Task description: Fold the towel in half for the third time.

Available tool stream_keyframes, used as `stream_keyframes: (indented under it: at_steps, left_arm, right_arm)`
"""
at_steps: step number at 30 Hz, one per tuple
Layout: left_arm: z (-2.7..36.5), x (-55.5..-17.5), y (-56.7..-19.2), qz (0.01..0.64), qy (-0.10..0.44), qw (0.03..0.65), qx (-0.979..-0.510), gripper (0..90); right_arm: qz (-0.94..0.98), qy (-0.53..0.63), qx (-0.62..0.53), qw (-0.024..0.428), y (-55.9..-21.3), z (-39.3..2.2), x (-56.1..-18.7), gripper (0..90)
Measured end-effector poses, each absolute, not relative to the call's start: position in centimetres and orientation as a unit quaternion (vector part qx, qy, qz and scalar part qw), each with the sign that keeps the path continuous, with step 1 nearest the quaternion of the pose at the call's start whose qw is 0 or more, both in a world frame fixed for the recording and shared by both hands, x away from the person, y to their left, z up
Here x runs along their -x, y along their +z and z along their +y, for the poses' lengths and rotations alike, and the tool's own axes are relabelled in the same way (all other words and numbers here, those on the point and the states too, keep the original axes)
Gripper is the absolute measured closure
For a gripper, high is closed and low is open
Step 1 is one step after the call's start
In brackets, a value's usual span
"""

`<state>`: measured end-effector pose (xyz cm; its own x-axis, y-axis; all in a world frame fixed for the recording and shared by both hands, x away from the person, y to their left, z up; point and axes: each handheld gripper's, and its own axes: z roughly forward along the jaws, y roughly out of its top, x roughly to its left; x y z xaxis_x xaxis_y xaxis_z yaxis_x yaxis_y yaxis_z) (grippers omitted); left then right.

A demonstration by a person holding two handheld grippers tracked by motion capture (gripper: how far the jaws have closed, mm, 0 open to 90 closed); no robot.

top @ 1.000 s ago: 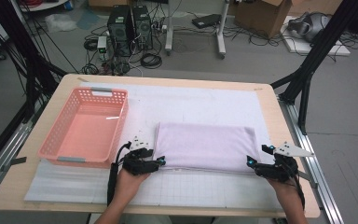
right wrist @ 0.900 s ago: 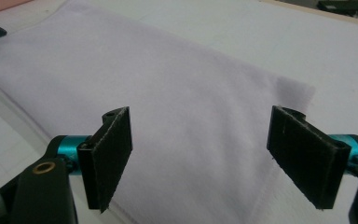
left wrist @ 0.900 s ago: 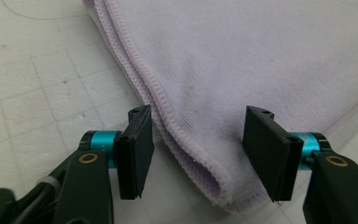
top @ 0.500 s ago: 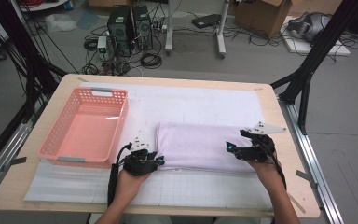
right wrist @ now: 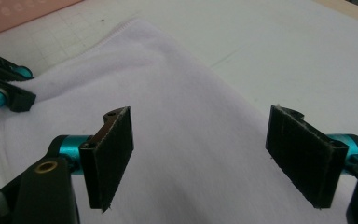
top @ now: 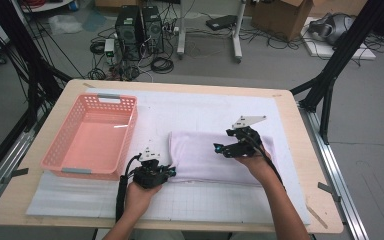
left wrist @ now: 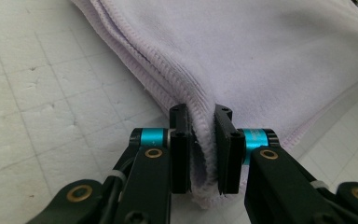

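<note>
The towel (top: 215, 157) is pale lilac, folded into a flat oblong, and lies on the white gridded mat (top: 80, 200) in the lower middle of the high view, just right of the pink basket (top: 92, 140). In the left gripper view its stitched hems stack in several layers at the corner, and the nap looks soft and fine.

The left gripper (left wrist: 200, 149) sits low at the towel's near left corner, lower centre of the high view, level with the mat. Its jaws have just been closing and now pinch the layered hem between the pads. The left hand (top: 137, 195) comes in from the bottom edge, forearm straight.

The right gripper (right wrist: 209, 154) hangs over the middle of the towel, its jaws spread wide with nothing between them. In the high view its forearm slants up from the lower right.
</note>
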<state>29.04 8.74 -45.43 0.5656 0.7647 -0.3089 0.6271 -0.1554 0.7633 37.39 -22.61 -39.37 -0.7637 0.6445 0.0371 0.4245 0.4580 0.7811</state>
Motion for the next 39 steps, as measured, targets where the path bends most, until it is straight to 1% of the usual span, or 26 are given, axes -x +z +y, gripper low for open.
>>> stream_keyframes:
  at_steps: [2,4,11,13,14,16,17,18,26,28,31,33,35,36,37,39]
  left_arm:
    - [8.7,-29.0,-45.4,0.462,0.073,0.459,-0.755,78.9]
    - [8.7,-29.0,-45.4,0.463,0.073,0.458,-0.756,78.9]
    - [8.8,-29.1,-45.4,0.465,0.07,0.458,-0.755,79.0]
    - [8.9,-29.1,-45.4,0.47,0.062,0.46,-0.75,79.0]
    - [9.1,-29.1,-45.5,0.477,0.051,0.465,-0.744,78.8]
    - [9.2,-29.2,-45.5,0.479,0.047,0.466,-0.743,78.8]
    - [9.3,-29.2,-45.6,0.481,0.045,0.468,-0.74,78.8]
    - [9.3,-29.2,-45.6,0.481,0.045,0.468,-0.74,78.8]
    - [9.3,-29.1,-45.6,0.481,0.046,0.468,-0.74,78.9]
    - [9.3,-29.1,-45.6,0.481,0.044,0.468,-0.74,78.9]
    - [9.4,-29.1,-45.6,0.481,0.044,0.468,-0.74,78.9]
    - [9.5,-29.1,-45.6,0.481,0.043,0.468,-0.74,79.1]
    - [9.5,-29.1,-45.6,0.48,0.042,0.467,-0.741,79.2]
    - [9.6,-29.1,-45.6,0.482,0.041,0.469,-0.739,79.3]
    - [9.6,-29.1,-45.6,0.482,0.041,0.468,-0.74,79.4]
    - [9.7,-29.1,-45.6,0.481,0.042,0.467,-0.741,79.7]
  right_arm:
    - [0.845,0.414,-0.314,0.131,-39.4,-22.2,-37.6,22.3]
    - [0.85,0.41,-0.304,0.128,-39.5,-20.8,-38.3,22.5]
    - [0.87,0.388,-0.279,0.118,-40.1,-17.7,-40.1,27.4]
    - [0.875,0.382,-0.275,0.115,-40.4,-16.7,-40.6,28.2]
    - [0.877,0.378,-0.274,0.112,-40.6,-16.3,-40.9,29.6]
    - [0.882,0.372,-0.268,0.109,-40.9,-15.2,-41.5,31.6]
    - [0.885,0.366,-0.267,0.106,-41.0,-14.7,-41.8,33.6]
    - [0.887,0.364,-0.262,0.106,-41.1,-14.2,-42.1,37.5]
    - [0.902,0.339,-0.25,0.097,-42.1,-10.9,-43.9,43.6]
    - [0.905,0.335,-0.242,0.102,-42.1,-10.2,-44.3,46.2]
    - [0.912,0.323,-0.235,0.098,-42.2,-9.3,-44.8,49.8]
    - [0.919,0.312,-0.221,0.093,-42.4,-8.7,-45.0,54.1]
    - [0.923,0.307,-0.213,0.092,-42.5,-8.4,-45.1,55.4]
    - [0.924,0.308,-0.212,0.083,-42.6,-8.2,-45.1,61.7]
    - [0.925,0.308,-0.21,0.079,-42.6,-8.2,-45.1,64.8]
    - [0.926,0.308,-0.208,0.07,-42.6,-8.2,-45.1,74.3]
